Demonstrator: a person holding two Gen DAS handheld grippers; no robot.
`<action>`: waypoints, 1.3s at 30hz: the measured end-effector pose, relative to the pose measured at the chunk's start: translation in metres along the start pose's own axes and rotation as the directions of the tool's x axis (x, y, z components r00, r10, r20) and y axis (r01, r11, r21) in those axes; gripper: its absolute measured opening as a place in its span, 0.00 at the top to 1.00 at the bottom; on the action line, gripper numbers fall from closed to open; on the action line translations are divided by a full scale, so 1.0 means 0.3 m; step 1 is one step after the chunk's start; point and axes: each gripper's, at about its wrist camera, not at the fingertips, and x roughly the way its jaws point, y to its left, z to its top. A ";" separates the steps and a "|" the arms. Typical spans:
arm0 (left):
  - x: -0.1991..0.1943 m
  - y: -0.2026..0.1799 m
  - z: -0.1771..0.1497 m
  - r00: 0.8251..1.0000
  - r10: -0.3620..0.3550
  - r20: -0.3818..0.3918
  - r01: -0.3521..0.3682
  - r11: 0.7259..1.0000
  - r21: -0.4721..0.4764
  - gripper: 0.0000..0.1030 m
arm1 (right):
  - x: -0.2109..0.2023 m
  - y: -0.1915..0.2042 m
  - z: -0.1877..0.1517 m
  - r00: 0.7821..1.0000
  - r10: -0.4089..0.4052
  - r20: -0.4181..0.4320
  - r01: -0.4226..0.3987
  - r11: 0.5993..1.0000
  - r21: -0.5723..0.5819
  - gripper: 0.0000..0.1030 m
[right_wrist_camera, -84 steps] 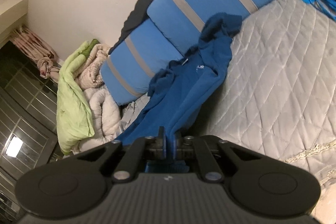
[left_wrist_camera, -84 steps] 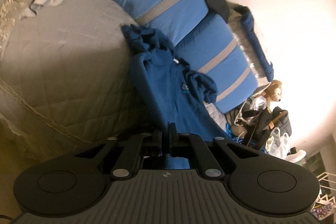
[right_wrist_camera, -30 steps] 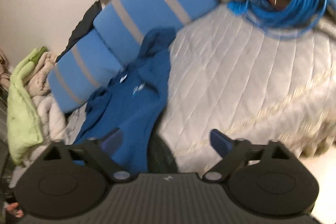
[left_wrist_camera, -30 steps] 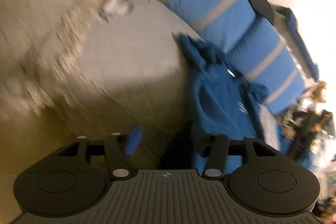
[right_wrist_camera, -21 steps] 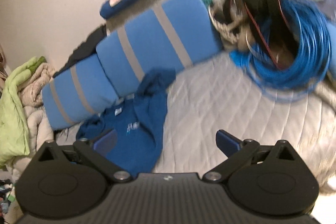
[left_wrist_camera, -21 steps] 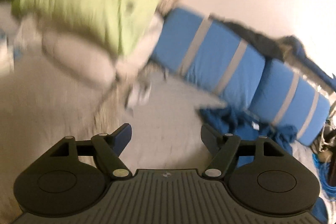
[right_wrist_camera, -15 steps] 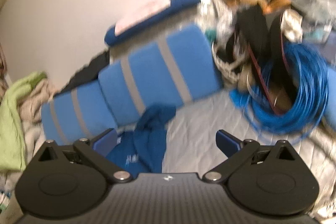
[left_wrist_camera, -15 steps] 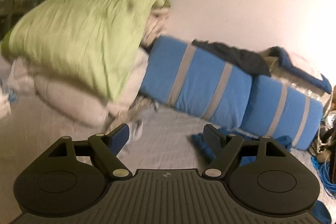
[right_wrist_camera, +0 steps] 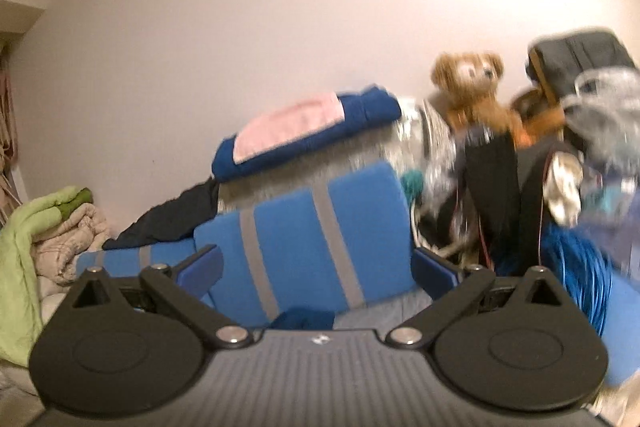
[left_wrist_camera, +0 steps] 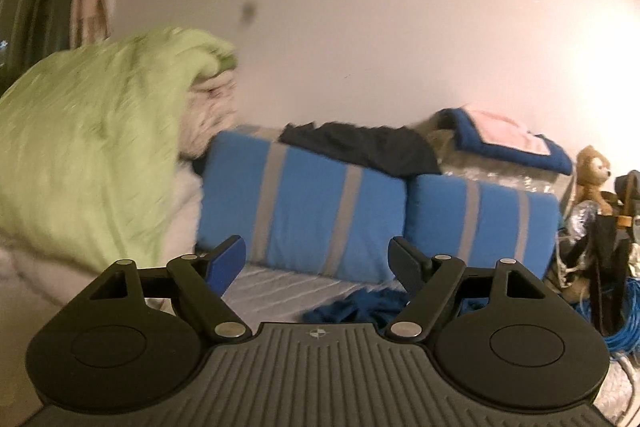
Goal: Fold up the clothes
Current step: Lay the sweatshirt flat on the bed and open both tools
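Note:
A dark blue sweatshirt (left_wrist_camera: 356, 307) lies crumpled on the grey quilted bed (left_wrist_camera: 276, 287), just past my left gripper (left_wrist_camera: 318, 261). That gripper is open and empty, raised and pointing at the wall. In the right wrist view only a small piece of the sweatshirt (right_wrist_camera: 302, 319) shows above the gripper body. My right gripper (right_wrist_camera: 318, 269) is open and empty too, aimed at the blue cushions.
Two blue cushions with grey stripes (left_wrist_camera: 316, 219) stand along the wall behind the bed. A green blanket pile (left_wrist_camera: 88, 155) is at the left. A teddy bear (right_wrist_camera: 472, 87), bags and a coil of blue cable (right_wrist_camera: 576, 267) crowd the right end.
Both grippers let go of the sweatshirt and opened. Both then swung up, so the bed has dropped to the bottom of each view and the wall fills them.

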 end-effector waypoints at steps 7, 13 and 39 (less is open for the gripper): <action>0.165 -0.100 0.052 0.996 -0.090 0.011 0.090 0.996 -0.011 0.24 | 0.092 0.041 0.100 0.998 -0.009 0.067 0.013 0.999 -0.051 0.00; 0.307 -0.224 0.103 0.986 -0.166 -0.013 0.167 0.985 0.046 0.24 | 0.174 0.065 0.169 0.993 -0.034 0.110 0.042 0.997 -0.065 0.00; 0.815 -0.592 -0.605 0.949 -0.207 -0.237 0.222 0.974 0.039 0.19 | 0.705 0.309 -0.416 0.939 0.121 -0.321 -0.199 0.954 -0.223 0.01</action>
